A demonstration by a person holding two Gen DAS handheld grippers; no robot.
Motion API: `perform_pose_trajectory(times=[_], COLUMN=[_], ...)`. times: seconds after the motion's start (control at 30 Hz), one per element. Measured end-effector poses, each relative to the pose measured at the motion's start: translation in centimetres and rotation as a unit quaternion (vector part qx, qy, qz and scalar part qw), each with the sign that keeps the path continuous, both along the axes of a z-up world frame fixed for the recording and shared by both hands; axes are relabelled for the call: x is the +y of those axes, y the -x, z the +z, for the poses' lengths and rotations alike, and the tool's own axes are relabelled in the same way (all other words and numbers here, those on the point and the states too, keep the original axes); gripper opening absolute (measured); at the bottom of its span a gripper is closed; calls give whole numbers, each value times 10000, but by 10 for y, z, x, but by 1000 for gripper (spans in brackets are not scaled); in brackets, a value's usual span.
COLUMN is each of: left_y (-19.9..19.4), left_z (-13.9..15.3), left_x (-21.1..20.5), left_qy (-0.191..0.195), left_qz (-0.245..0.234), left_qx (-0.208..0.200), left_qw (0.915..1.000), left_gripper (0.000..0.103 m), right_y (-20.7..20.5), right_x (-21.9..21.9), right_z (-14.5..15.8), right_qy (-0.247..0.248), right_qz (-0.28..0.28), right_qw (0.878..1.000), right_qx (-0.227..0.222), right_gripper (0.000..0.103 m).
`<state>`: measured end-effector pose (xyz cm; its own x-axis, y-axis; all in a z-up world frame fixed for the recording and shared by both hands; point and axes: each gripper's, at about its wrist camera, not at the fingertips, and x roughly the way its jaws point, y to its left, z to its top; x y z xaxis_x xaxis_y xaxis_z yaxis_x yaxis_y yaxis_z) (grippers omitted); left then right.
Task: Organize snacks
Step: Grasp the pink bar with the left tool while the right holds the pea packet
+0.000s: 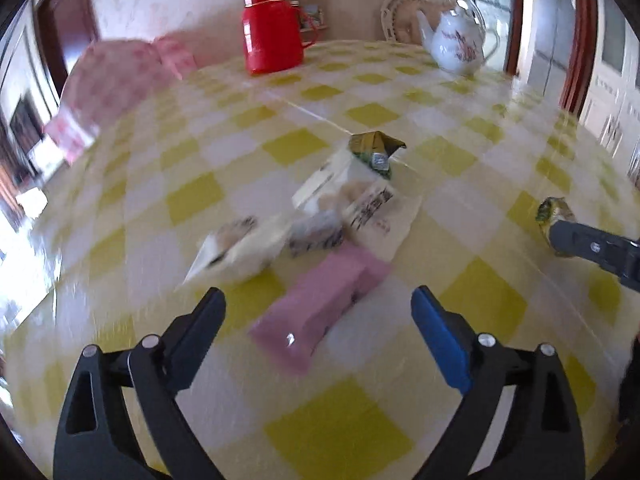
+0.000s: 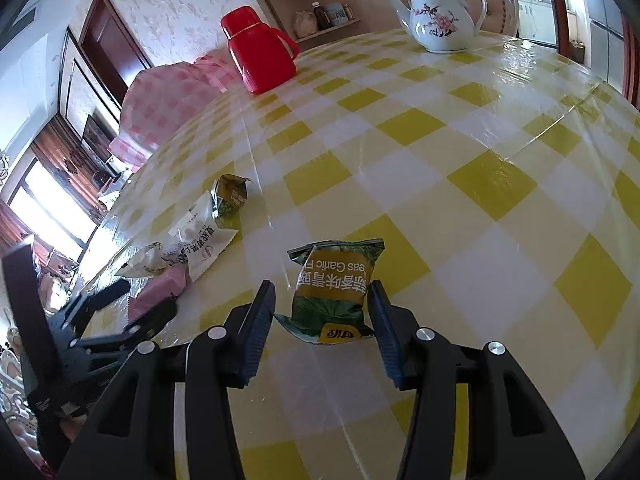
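In the right wrist view a green pea snack bag (image 2: 334, 292) lies on the checked table between the fingers of my right gripper (image 2: 322, 300), which is open around it with a gap on each side. In the left wrist view my left gripper (image 1: 318, 304) is open and empty over a pink packet (image 1: 320, 304). Beyond it lie white snack packets (image 1: 340, 200) and a small green packet (image 1: 376, 148). The right gripper's finger (image 1: 592, 244) and its green bag (image 1: 554, 210) show at the right edge. The view is blurred.
A red thermos (image 1: 272, 26) and a white floral teapot (image 1: 458, 38) stand at the table's far side. A pink checked cloth (image 1: 120, 76) covers something at the far left. The yellow and white tablecloth (image 2: 500, 184) is glossy.
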<state>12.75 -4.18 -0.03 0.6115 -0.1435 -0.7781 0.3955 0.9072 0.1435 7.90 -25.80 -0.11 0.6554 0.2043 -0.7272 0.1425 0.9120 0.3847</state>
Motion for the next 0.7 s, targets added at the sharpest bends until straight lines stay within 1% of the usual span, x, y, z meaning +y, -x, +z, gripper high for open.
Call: perform_pose_trajectory(times=[0.07,0.1,0.13,0.17,0.2,0.23,0.3,0.43,0.5,0.57,0.63,0.7], left_y=[-6,-6,-6,-2,2,5,9,10,14,20,24,27], left_z=[-9,-7,-7,-5,-5,-5,-7,-8,-6,-2,3,10], left_x=[-13,-14,-15,-16,-19,-21,-22,-20,-20,-23,-23,-17], left_qy=[-109,27,220,404,274,161,120,298,520,561,672,953], left_qz=[-164,-260,-434,-575,-607,-629,-615,-512,-466,-389,-226,80], left_qx=[140,170,367,541,494,403,337,329,339,256,147,51], left_qw=[9997,9995,9981,9961,9966,9971,9975,9977,9970,9973,9974,9954], left_gripper=[94,75,40,27,24,24,24,22,21,22,21,22], right_y=[-1,-1,-1,-1,-2,-2,-2,-1,0,1,3,5], right_x=[-1,-2,-2,-3,-3,-2,-2,-1,-1,0,0,1], right_z=[-2,-2,-3,-2,-2,-2,-2,-1,0,3,7,11], right_qy=[-7,-20,-25,-33,-34,-25,-24,48,27,-3,-30,-57], right_qz=[-15,-24,-30,-38,-39,-32,-9,7,37,75,112,141], right_qw=[10000,10000,10000,10000,10000,10000,10000,10000,10000,9999,9997,9993], right_qx=[36,46,54,57,57,57,65,23,-26,-102,-208,-328], right_gripper=[48,48,48,48,48,48,48,48,48,48,48,48])
